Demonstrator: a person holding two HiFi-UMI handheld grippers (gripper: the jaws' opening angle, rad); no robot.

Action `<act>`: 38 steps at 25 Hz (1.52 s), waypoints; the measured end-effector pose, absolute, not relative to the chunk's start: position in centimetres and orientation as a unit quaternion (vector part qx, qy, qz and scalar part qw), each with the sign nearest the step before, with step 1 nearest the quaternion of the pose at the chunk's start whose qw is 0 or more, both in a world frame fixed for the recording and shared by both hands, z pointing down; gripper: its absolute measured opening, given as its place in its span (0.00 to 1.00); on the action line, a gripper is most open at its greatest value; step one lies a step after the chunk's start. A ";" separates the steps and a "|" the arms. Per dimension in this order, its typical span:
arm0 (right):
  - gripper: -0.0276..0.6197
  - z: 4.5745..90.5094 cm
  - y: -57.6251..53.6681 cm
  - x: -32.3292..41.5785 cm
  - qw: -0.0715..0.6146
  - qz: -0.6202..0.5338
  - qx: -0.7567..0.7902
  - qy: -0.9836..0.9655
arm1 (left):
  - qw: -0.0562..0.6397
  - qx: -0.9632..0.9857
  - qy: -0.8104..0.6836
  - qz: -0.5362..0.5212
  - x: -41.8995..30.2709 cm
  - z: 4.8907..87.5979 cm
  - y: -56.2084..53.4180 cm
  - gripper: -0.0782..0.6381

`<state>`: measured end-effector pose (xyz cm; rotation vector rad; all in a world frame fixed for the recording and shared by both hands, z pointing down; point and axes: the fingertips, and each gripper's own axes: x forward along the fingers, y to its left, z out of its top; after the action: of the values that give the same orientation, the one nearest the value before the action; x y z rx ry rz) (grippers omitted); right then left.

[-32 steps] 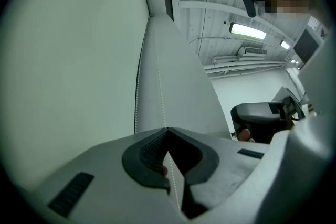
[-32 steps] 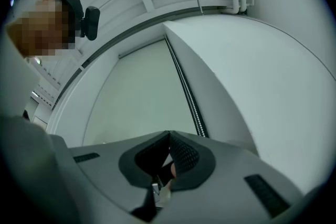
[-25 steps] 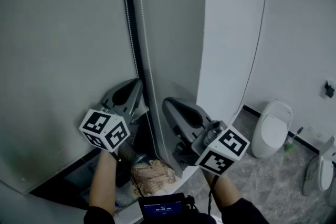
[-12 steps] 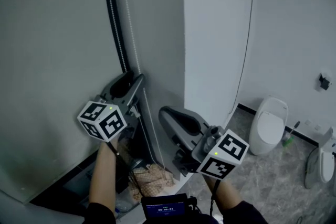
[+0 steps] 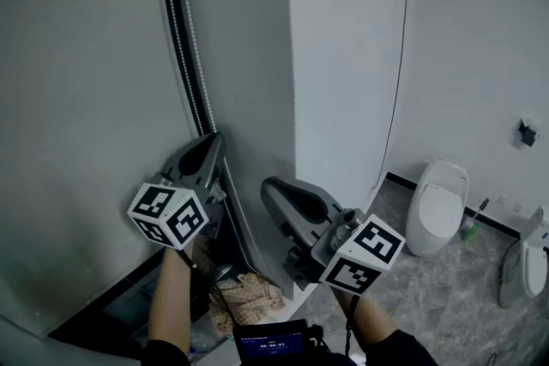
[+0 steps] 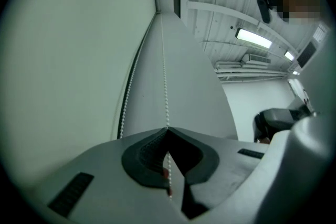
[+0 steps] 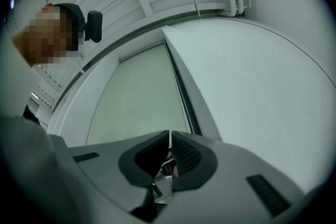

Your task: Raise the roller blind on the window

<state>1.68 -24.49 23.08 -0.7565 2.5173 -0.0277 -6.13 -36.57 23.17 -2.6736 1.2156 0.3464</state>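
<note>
The grey roller blind [image 5: 86, 99] hangs down over the window on the left. Its white bead chain [image 5: 184, 30] runs down the blind's right edge beside a dark frame strip. My left gripper [image 5: 210, 138] points up at this chain. In the left gripper view one strand of the bead chain [image 6: 165, 81] comes straight down into the left gripper [image 6: 167, 129], which is shut on it. A second strand [image 6: 127, 94] hangs free to the left. My right gripper [image 5: 268, 184] is lower and to the right, apart from the chain. The right gripper [image 7: 169, 134] is shut, with nothing seen between its jaws.
A white wall panel [image 5: 343, 56] juts out just right of the chain. Below the grippers lie a patterned cloth [image 5: 244, 291] and dark clutter. A white toilet [image 5: 442, 206] and a second fixture [image 5: 521, 274] stand on the tiled floor at the right.
The left gripper opened, went a little higher up the chain, then closed on it and came slightly down. The right gripper has hardly moved.
</note>
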 end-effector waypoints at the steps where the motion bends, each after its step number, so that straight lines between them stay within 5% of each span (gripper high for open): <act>1: 0.06 22.9 -24.7 1.2 0.247 -0.006 -0.280 0.927 | 0.107 -0.899 0.408 0.114 -6.0 23.6 -35.7 0.12; 9: 0.10 13.8 -24.8 -3.7 0.233 0.052 -0.190 0.953 | 0.161 -0.895 0.395 0.129 -7.3 24.6 -27.3 0.12; 19: 0.18 5.1 -24.2 -7.5 0.279 -0.064 0.040 0.957 | 0.085 -0.923 0.358 0.115 -9.4 29.3 -22.2 0.12; 31: 0.07 6.2 -25.4 -7.8 0.265 0.031 -0.115 0.957 | 0.090 -0.911 0.395 0.071 -10.7 31.5 -23.3 0.12; 38: 0.07 13.1 -26.6 -8.4 0.165 0.134 -0.226 0.951 | 0.136 -0.894 0.406 0.129 -12.8 23.5 -22.9 0.13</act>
<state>-8.35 -26.57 13.15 -0.6428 2.7095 0.3819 -12.78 -22.88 23.54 -2.5904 1.1762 0.3724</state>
